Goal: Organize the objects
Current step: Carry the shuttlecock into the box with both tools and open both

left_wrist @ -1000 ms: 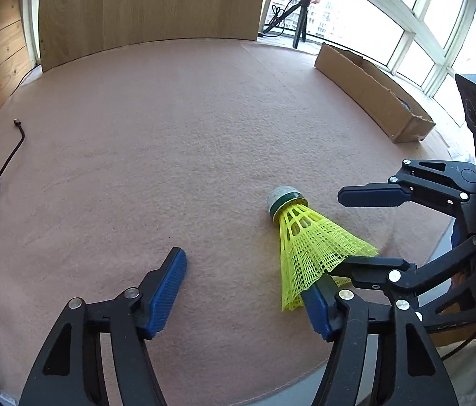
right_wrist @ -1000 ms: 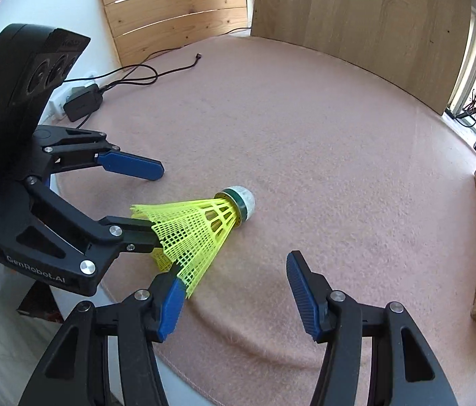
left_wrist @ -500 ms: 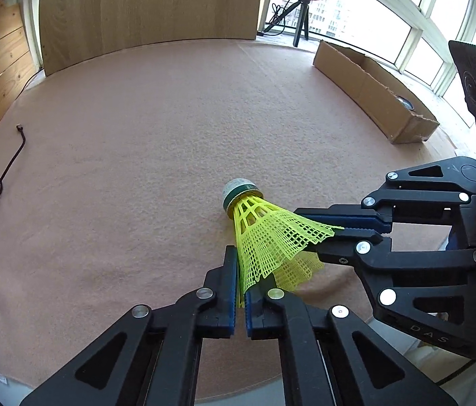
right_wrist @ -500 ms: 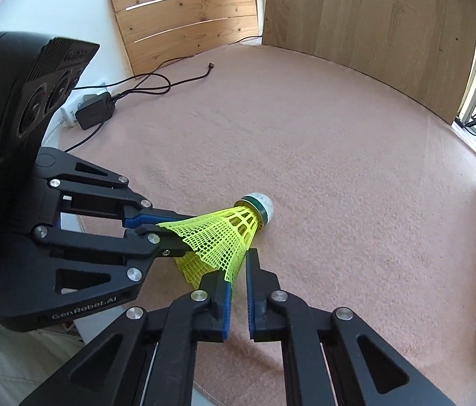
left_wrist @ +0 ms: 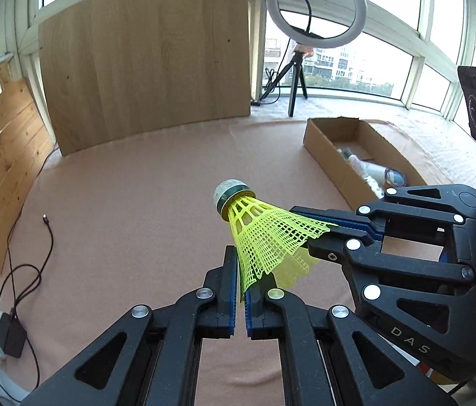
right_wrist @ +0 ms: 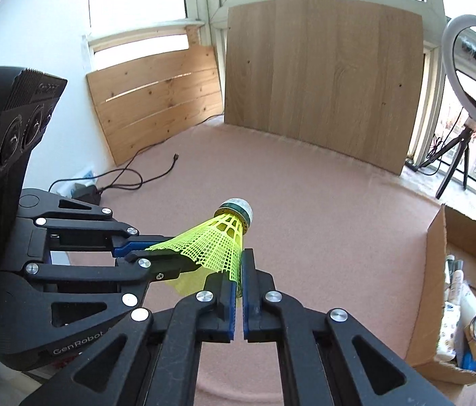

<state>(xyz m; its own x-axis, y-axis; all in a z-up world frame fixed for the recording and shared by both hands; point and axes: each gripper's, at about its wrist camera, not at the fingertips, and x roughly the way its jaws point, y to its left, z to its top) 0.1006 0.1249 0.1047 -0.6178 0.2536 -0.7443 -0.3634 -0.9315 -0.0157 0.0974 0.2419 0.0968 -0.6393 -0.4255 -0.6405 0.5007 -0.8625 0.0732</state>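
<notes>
Now both claws on shuttlecock [left_wrist: 265, 233]

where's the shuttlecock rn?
Off the mat: the shuttlecock hangs mid-frame in both wrist views, skirt pinched by the left tool and right tool, with the box to its right.

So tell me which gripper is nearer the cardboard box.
Right. The right gripper pinches the shuttlecock on the cardboard box side; the left gripper is farther.
</notes>
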